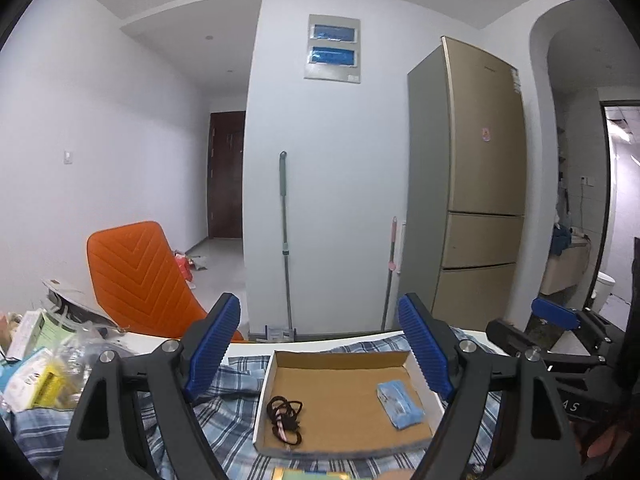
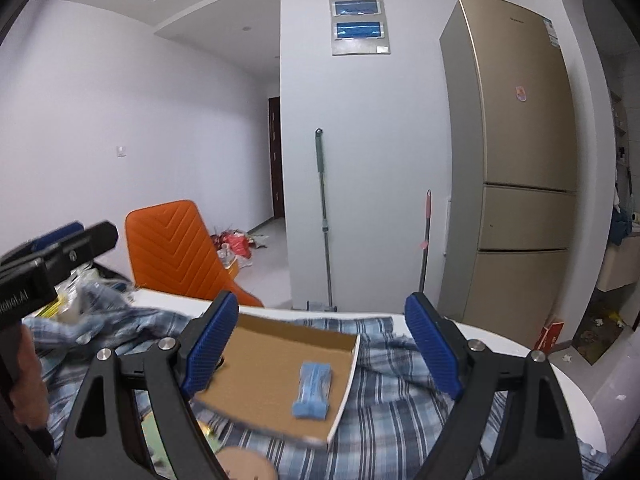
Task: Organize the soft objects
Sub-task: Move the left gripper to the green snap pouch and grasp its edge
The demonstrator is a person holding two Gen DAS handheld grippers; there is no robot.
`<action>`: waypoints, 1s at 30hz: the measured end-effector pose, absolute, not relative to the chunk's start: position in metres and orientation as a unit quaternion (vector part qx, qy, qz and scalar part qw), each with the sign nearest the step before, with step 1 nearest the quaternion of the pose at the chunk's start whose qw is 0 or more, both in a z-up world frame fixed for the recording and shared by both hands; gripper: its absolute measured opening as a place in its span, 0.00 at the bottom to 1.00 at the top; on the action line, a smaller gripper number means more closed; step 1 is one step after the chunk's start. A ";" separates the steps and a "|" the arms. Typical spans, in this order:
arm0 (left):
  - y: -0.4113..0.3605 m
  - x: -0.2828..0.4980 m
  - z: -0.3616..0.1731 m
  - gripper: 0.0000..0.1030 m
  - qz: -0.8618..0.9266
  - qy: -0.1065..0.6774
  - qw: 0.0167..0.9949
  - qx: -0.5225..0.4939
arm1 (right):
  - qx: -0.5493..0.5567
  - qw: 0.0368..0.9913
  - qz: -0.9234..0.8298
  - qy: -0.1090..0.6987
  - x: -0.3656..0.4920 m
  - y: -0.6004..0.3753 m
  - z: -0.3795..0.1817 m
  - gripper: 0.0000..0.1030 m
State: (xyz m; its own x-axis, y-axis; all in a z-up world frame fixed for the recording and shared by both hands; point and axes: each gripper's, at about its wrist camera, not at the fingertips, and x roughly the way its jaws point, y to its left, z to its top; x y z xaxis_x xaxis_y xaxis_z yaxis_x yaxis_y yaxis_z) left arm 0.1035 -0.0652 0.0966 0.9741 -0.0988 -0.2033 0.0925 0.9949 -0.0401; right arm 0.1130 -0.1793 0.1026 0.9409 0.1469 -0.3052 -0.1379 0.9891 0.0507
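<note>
Cardboard tray [image 1: 344, 396] lies on a blue plaid cloth [image 1: 236, 412] covering the table. Inside the tray, a dark tangle of hair ties [image 1: 285, 414] sits at its left, a pale blue soft packet [image 1: 399, 404] at its right, well apart. Clutter of packets [image 1: 36, 368] lies left of the tray; an orange chair [image 1: 140, 276] stands beyond. Left gripper [image 1: 320, 348] and right gripper [image 2: 320, 344] both hang above the tray, fingers spread wide, holding nothing.
</note>
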 end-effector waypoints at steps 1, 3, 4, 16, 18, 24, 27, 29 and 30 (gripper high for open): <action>-0.065 0.097 0.098 0.80 -0.050 0.105 0.993 -0.012 | 0.015 0.984 0.072 0.162 0.108 -0.180 0.103 0.82; -0.066 0.085 0.098 0.80 -0.050 0.114 0.992 -0.011 | 0.017 0.980 0.064 0.188 0.103 -0.181 0.101 0.82; -0.066 0.079 0.097 0.80 -0.045 0.121 0.992 -0.013 | 0.028 0.976 0.071 0.204 0.102 -0.184 0.098 0.82; -0.056 0.060 0.048 0.80 -0.042 0.178 0.983 -0.014 | 0.030 0.966 0.072 0.246 0.085 -0.192 0.060 0.82; -0.054 0.064 0.037 0.80 -0.038 0.189 0.981 -0.014 | 0.028 0.964 0.073 0.256 0.088 -0.191 0.049 0.82; -0.050 0.076 0.007 0.80 -0.031 0.210 0.977 -0.016 | 0.038 0.953 0.078 0.292 0.098 -0.193 0.022 0.82; -0.052 0.084 -0.008 0.80 -0.034 0.227 0.973 -0.007 | 0.048 0.946 0.077 0.312 0.106 -0.197 0.012 0.82; -0.054 0.087 -0.016 0.80 -0.037 0.236 0.971 0.000 | 0.052 0.942 0.077 0.321 0.109 -0.198 0.009 0.82; -0.055 0.089 -0.018 0.80 -0.038 0.239 0.970 0.001 | 0.053 0.942 0.077 0.324 0.110 -0.199 0.008 0.82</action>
